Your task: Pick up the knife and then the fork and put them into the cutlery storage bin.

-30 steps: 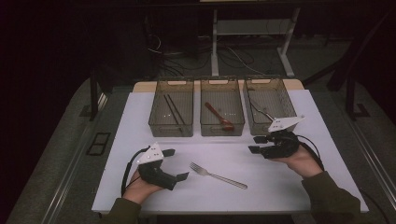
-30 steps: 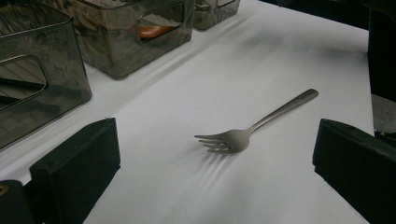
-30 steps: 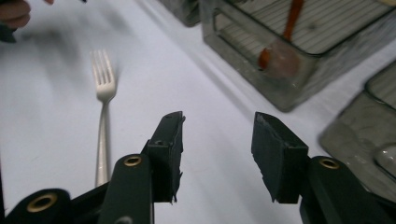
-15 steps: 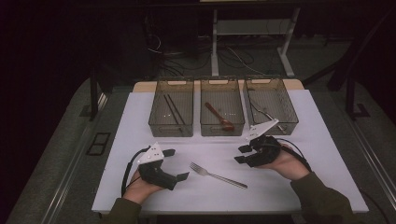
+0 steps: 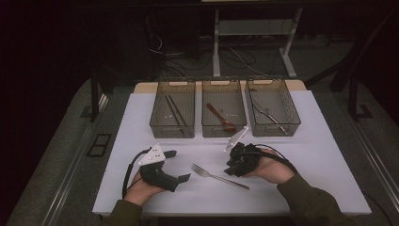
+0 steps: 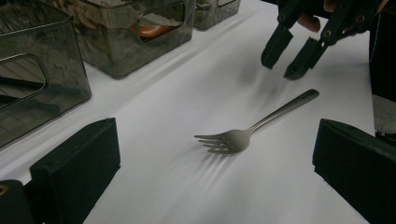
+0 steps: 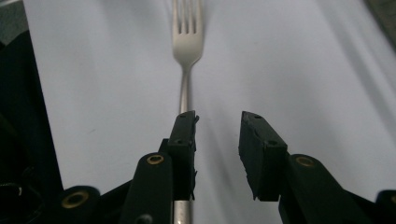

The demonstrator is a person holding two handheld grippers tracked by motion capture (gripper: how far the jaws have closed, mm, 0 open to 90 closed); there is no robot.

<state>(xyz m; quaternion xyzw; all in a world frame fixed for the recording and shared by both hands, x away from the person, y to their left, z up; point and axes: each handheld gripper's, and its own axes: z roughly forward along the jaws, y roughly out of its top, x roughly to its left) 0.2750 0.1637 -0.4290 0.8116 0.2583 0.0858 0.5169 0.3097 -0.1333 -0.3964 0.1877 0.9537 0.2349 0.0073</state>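
Observation:
A metal fork [image 5: 219, 177] lies on the white table [image 5: 324, 160], tines toward my left gripper and handle toward the right one. My left gripper [image 5: 178, 165] rests on the table left of the fork, open wide, the tines [image 6: 219, 141] lying ahead of its jaws. My right gripper [image 5: 231, 168] hovers low over the handle end [image 6: 306, 96] and points along the fork [image 7: 187, 42]. Its jaws have just been closing and stand open [image 7: 218, 121]. The handle runs under the left jaw, and only bare table shows in the gap.
Three clear bins stand in a row at the back. The left bin [image 5: 172, 83] holds dark chopsticks [image 5: 174, 113], the middle bin [image 5: 224, 81] a brown spoon [image 5: 221, 117], the right bin [image 5: 273, 80] a metal utensil [image 5: 269, 116]. Dark floor surrounds the table.
My right hand has slid left from near the right bin to the fork's handle end, its jaws narrowing. The left gripper and the fork have stayed put.

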